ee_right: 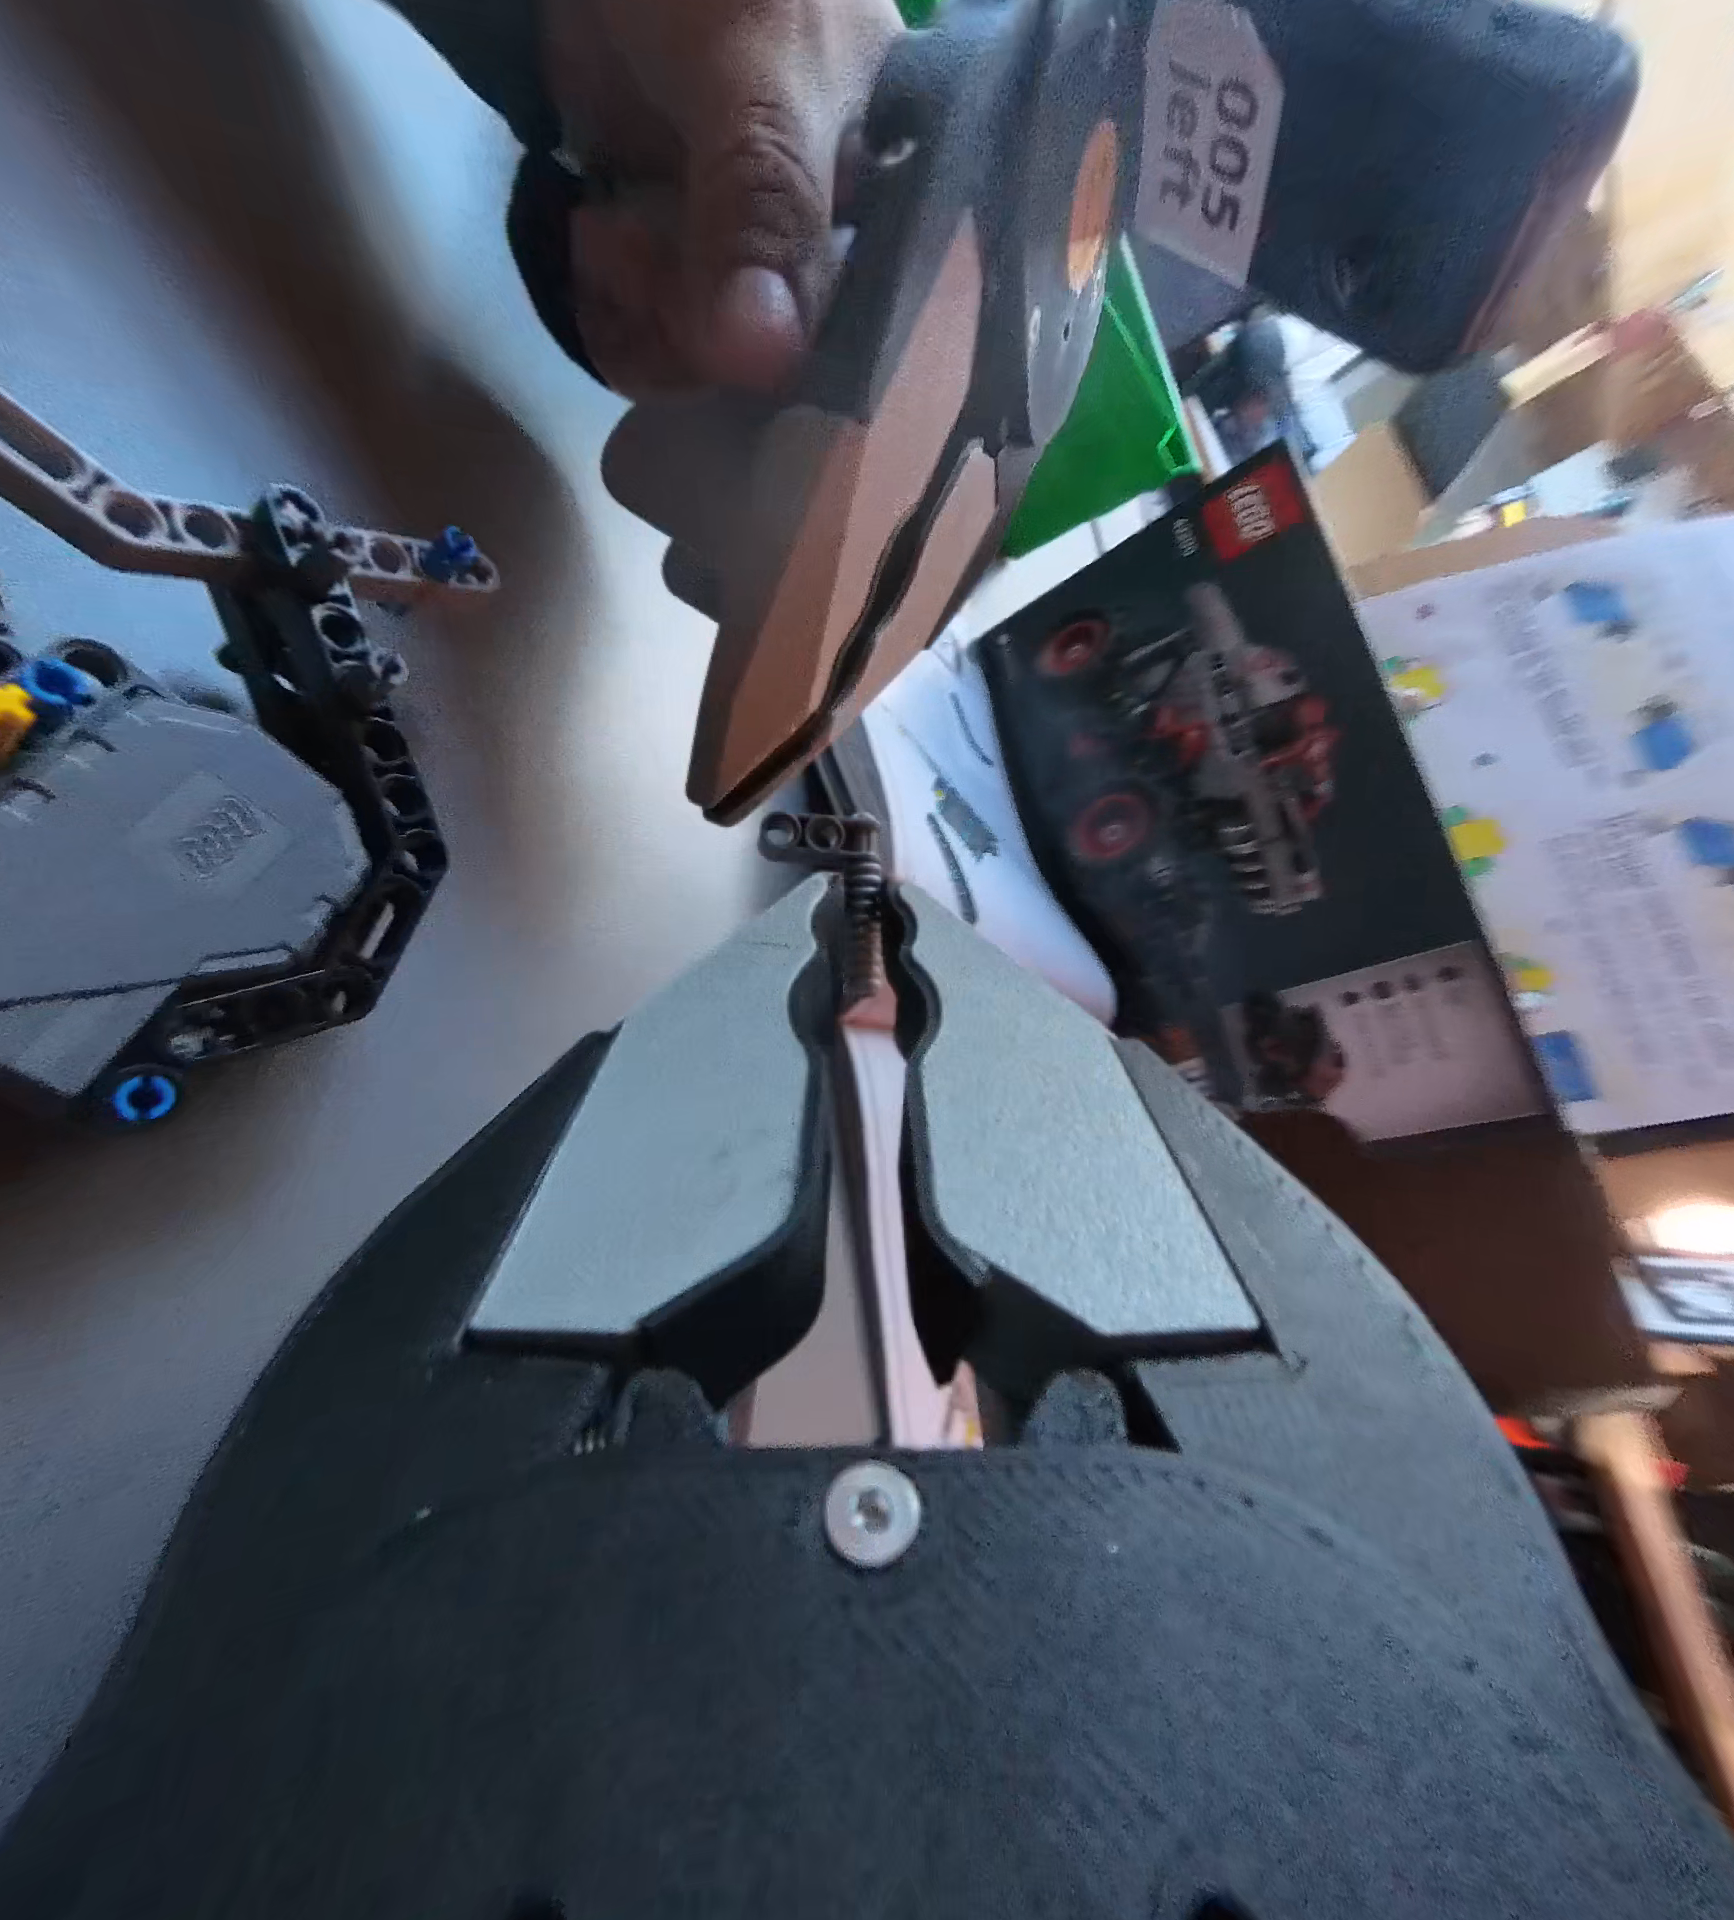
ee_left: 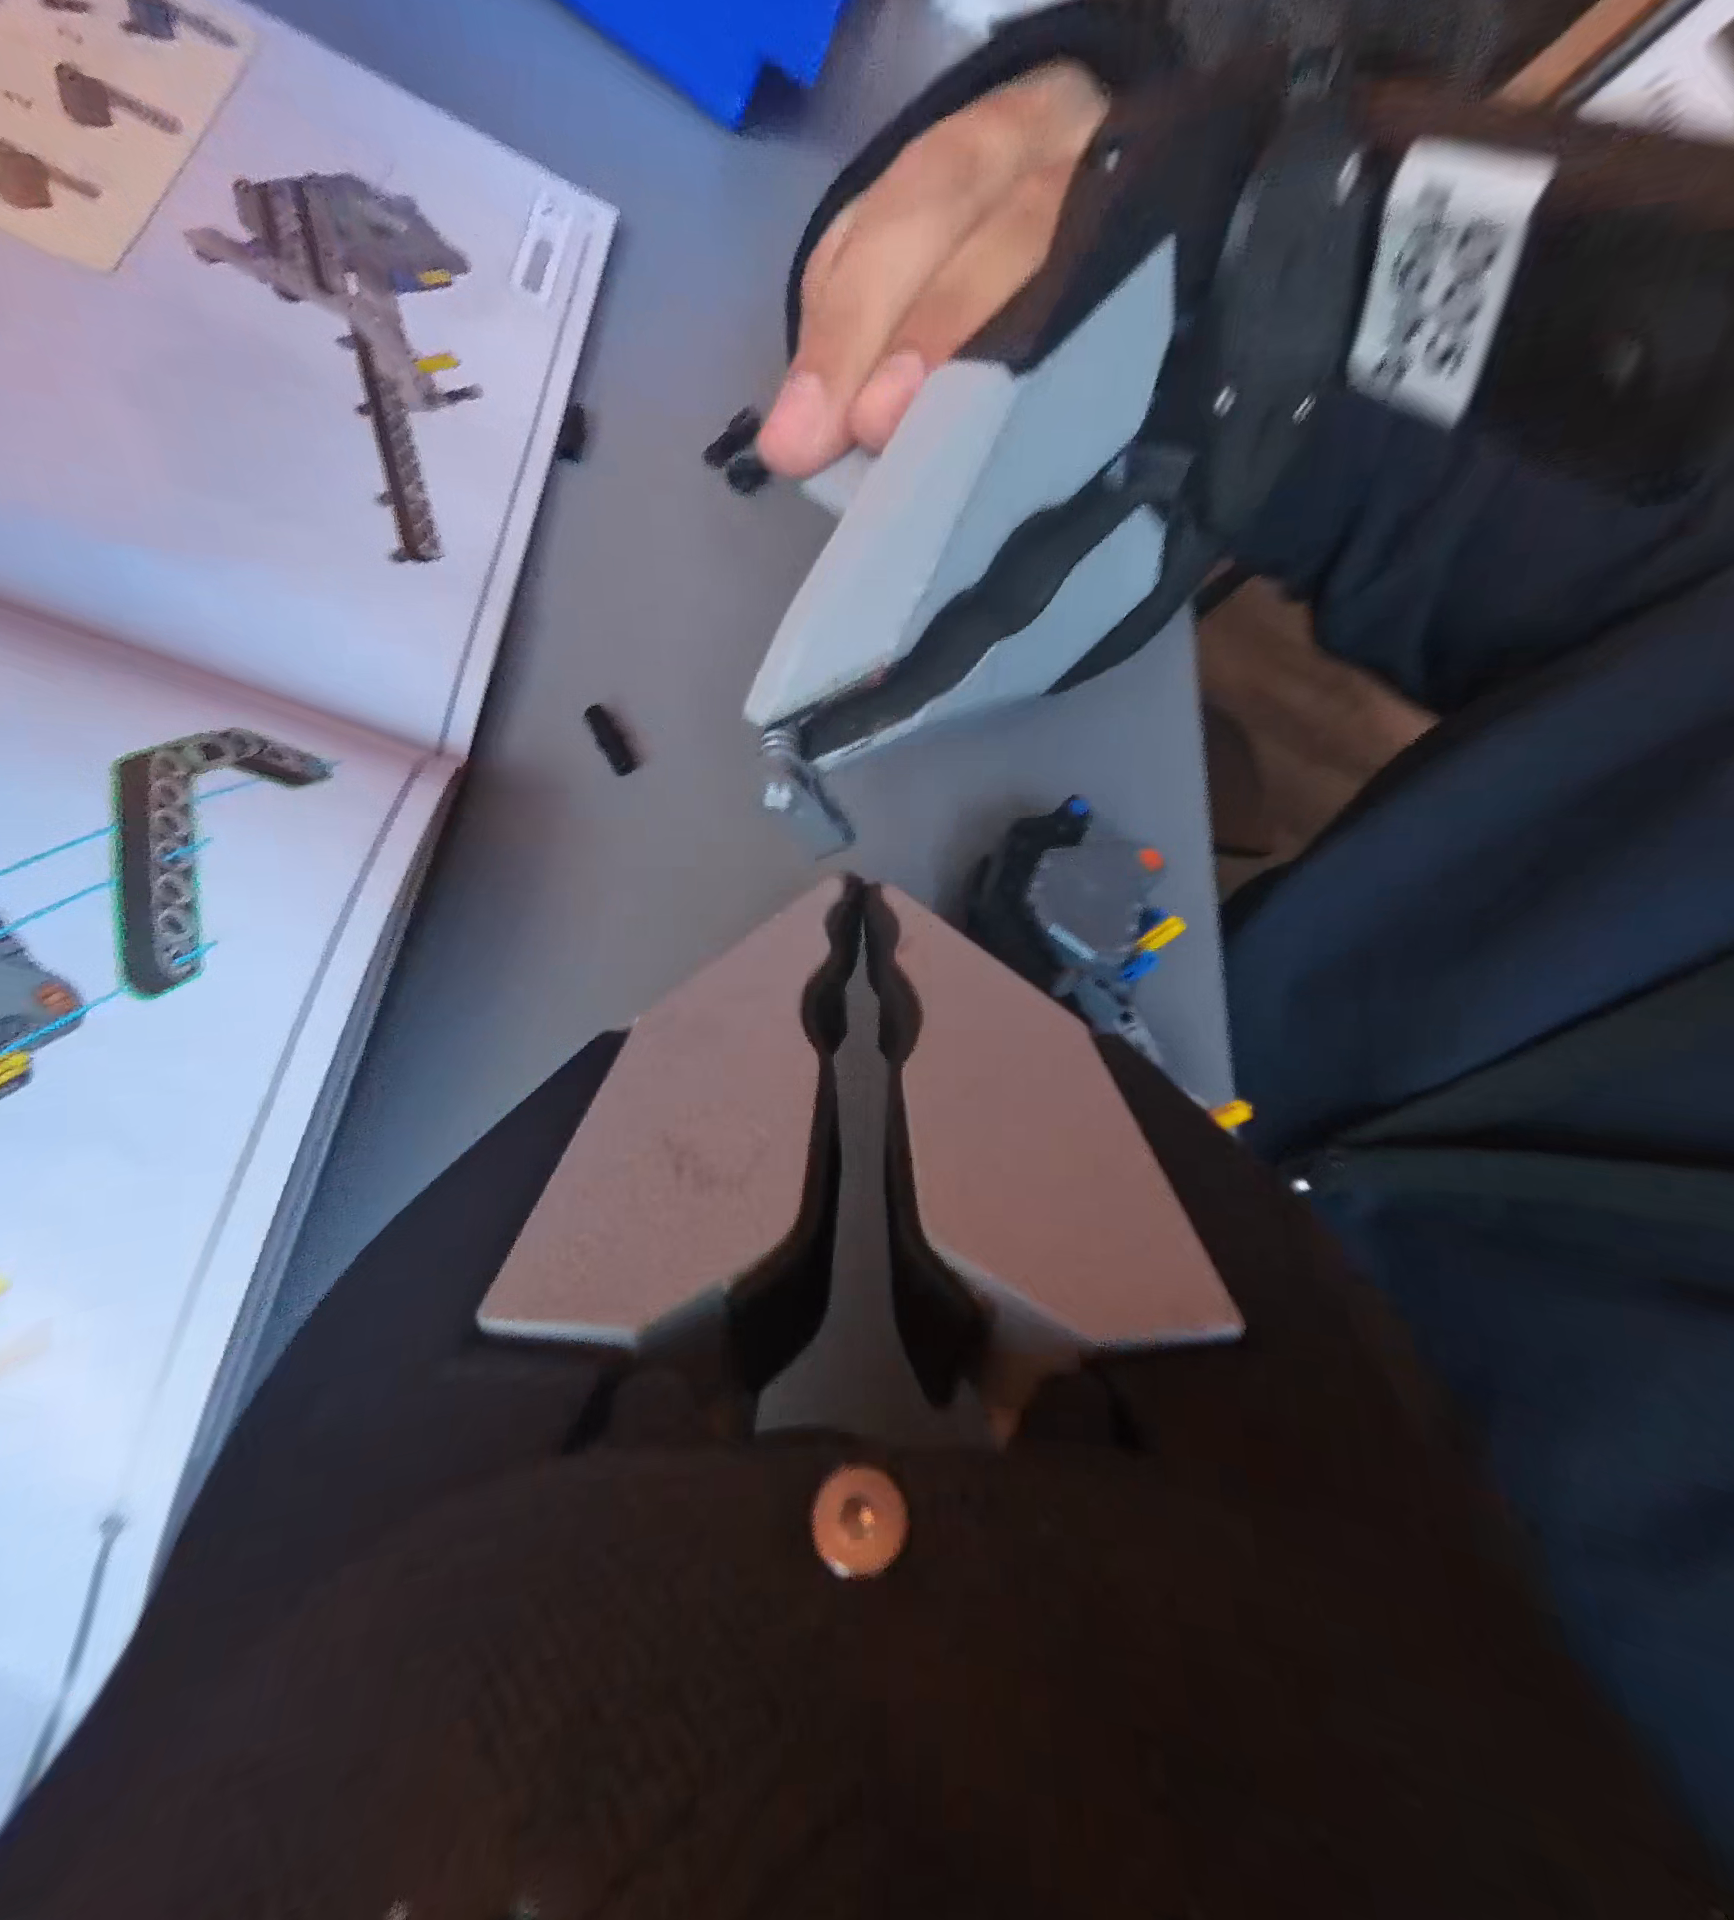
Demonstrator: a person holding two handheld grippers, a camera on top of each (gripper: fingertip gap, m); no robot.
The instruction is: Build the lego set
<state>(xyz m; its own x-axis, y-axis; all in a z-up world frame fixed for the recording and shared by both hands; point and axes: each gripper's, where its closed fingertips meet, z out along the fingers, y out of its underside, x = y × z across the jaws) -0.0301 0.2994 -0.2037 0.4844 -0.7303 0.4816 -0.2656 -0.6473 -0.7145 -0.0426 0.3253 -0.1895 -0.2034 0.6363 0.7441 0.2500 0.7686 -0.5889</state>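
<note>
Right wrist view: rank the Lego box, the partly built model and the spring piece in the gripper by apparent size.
1. Lego box and partly built model: similar; the model is cropped and nearer, so unranked.
2. Spring piece, smallest, held by the right gripper.

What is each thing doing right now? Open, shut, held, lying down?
left gripper: shut, holding nothing.
right gripper: shut on the spring piece.
instruction booklet: lying open on the table.
partly built model: resting on the table, not held.
loose black pins: lying on the table.
set box: standing beyond the booklet.
</note>
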